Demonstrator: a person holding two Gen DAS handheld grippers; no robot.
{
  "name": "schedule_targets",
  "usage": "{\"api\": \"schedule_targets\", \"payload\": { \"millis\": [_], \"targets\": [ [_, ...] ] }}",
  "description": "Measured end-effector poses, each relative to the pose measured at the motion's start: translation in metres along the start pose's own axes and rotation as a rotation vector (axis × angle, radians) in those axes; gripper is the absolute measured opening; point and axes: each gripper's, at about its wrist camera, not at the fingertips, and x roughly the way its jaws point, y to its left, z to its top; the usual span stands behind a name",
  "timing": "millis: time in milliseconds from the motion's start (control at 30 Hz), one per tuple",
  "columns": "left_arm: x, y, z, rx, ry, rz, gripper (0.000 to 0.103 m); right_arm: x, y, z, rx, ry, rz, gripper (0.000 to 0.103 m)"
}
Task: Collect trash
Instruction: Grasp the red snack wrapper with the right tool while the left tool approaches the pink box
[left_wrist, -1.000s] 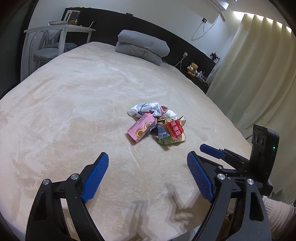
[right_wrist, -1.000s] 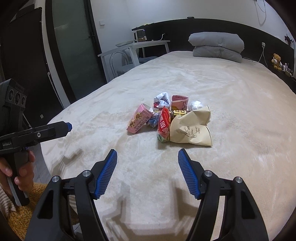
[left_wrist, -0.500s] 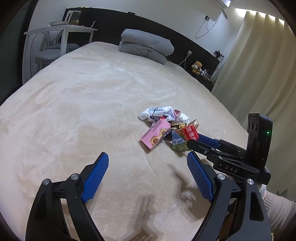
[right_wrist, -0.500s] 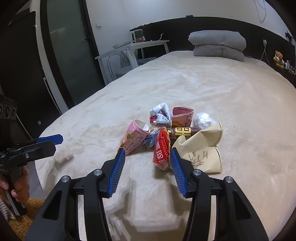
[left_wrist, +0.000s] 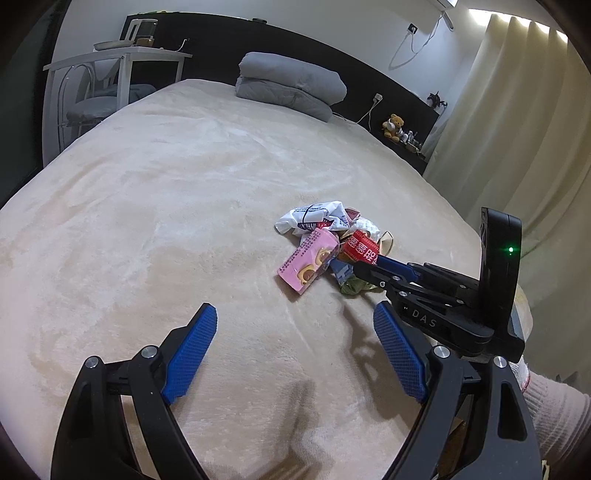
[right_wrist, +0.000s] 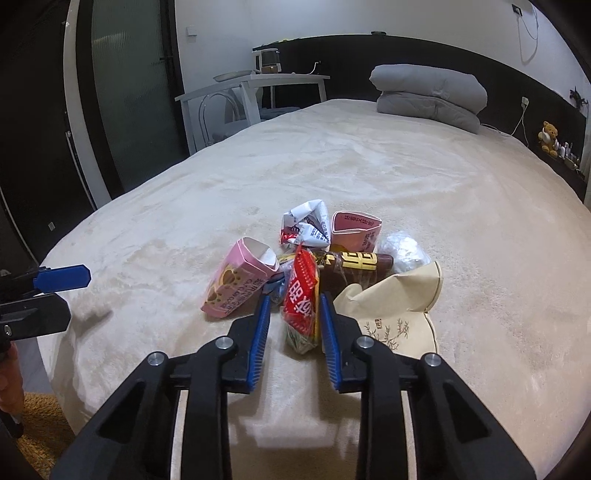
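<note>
Here we see the right gripper (right_wrist: 291, 314) jaws, just closing, clamp the red snack packet (right_wrist: 301, 295) on the bed (right_wrist: 369, 177); the left gripper (left_wrist: 295, 354) jaws gape wide, empty, short of the pile.

Left wrist view: set low over the bed's (left_wrist: 155, 206) foot, facing the grey pillows (left_wrist: 291, 85), angled down, trash pile (left_wrist: 325, 243) near. Right wrist view: closer still, almost on the trash pile (right_wrist: 325, 266), facing the same pillows (right_wrist: 428, 96). Shared by both: pile, pillows, bed, teddy bear (left_wrist: 393, 123), white side table (right_wrist: 255, 83).
</note>
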Motion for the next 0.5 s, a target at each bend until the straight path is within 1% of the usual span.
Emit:
{"api": "schedule_targets", "payload": {
  "millis": [67,267,500],
  "targets": [
    [0.001,0.000,0.000,-0.001,0.005,0.003,0.085,0.003,-0.002,-0.001,-0.001,0.011,-0.001,0.023],
    [0.005,-0.004,0.000,0.005,0.013,0.011,0.085,0.001,-0.005,-0.001,0.009,0.007,0.004,0.019],
    [0.012,-0.001,0.001,0.003,0.022,0.021,0.085,-0.024,-0.008,-0.001,0.040,-0.032,0.044,0.019]
  ]
}}
